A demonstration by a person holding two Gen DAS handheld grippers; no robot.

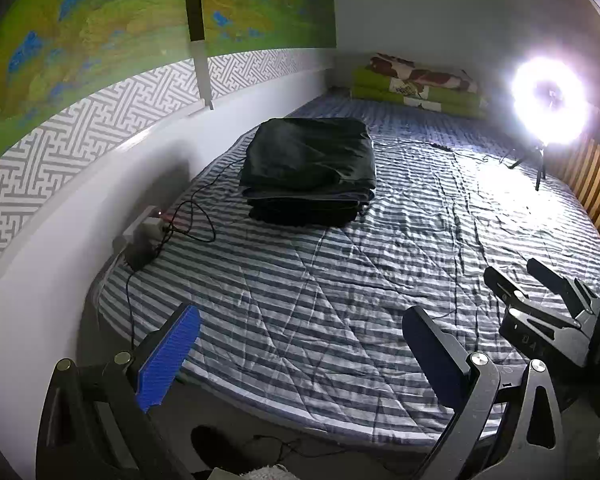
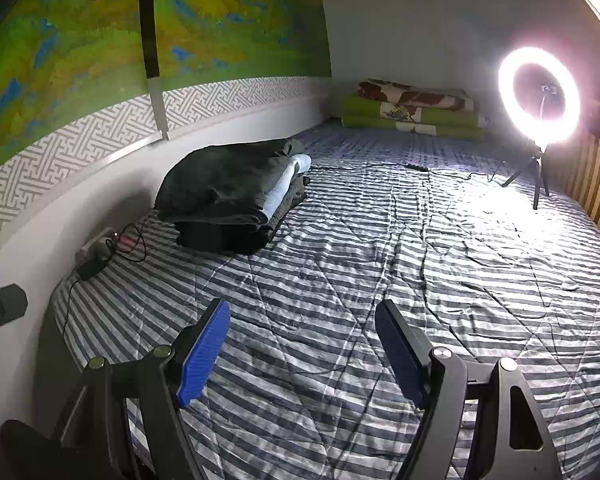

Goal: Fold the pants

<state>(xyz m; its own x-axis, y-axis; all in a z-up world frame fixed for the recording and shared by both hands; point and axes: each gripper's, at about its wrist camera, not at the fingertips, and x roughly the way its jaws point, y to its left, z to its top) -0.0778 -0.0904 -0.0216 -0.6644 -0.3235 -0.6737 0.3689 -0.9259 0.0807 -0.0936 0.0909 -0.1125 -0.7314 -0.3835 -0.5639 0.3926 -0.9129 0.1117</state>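
A home bedroom, set up for filming.

Ahead of the fingers spreads a bed under a striped quilt [image 2: 380, 264]; folded bedding [image 2: 412, 114] is stacked at its far end against the wall. A green painted wall hanging [image 2: 80, 60] hangs far left of the fingers, and a lit ring light [image 2: 539, 102] on a small tripod stands far right.

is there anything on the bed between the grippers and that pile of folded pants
Nothing visible. Only bare striped bedspread lies between the open left gripper, the open right gripper and the pants stack. The cables lie beside the wall.
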